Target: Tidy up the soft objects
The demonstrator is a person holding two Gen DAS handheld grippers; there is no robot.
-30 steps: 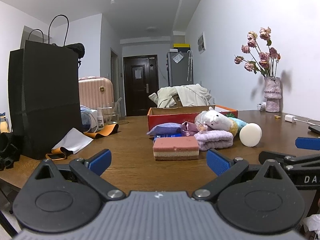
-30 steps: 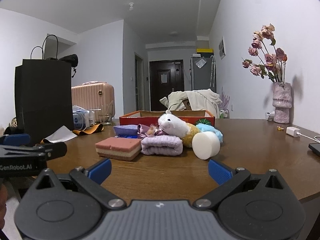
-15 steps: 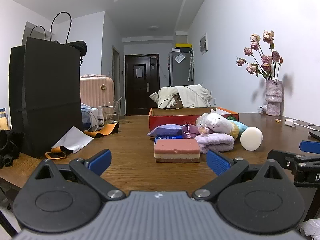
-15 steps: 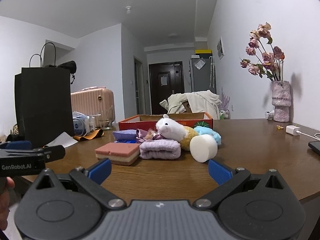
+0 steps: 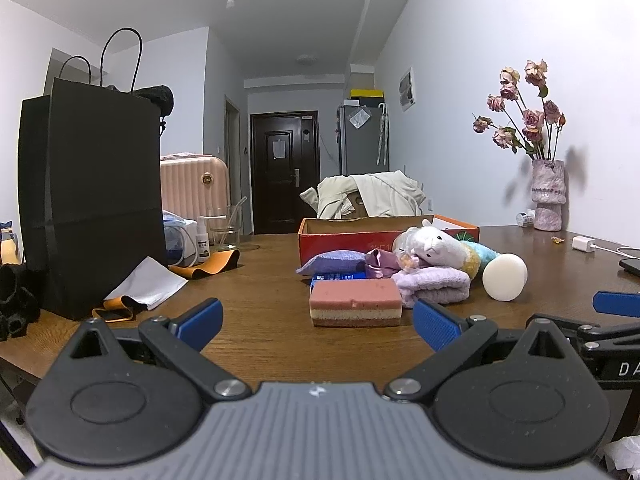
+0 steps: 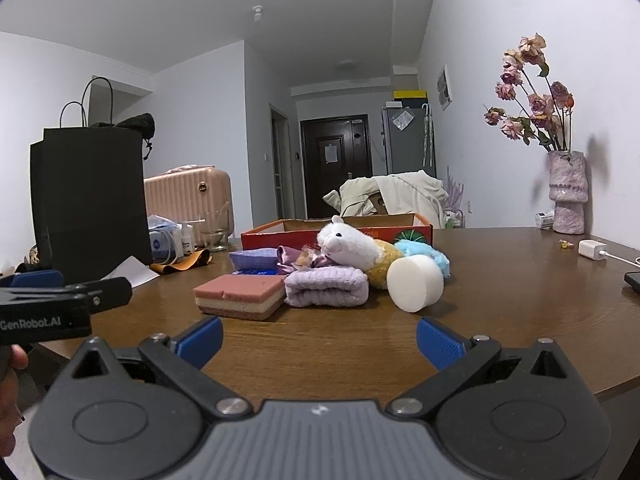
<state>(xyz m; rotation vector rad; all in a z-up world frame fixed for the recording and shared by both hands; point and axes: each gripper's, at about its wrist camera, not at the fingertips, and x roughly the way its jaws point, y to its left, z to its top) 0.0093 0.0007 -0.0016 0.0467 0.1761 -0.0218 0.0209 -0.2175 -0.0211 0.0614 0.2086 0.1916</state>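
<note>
Both jaws are held wide apart with nothing between them: the left gripper [image 5: 316, 322] and right gripper [image 6: 319, 338] are poised above the wooden table [image 6: 500, 304]. Ahead, the layered pink sponge [image 5: 355, 308], lilac towel [image 5: 434, 286], white plush toy [image 6: 346, 246] and white foam cylinder [image 6: 414, 282] are clustered touching; the red box [image 5: 344, 236] is seen just behind them.

Each hand-held gripper [image 5: 316, 322] [image 6: 319, 330] has a ribbed grey body, black linkage arms with silver screws, blue-padded fingers [image 5: 199, 322].
</note>
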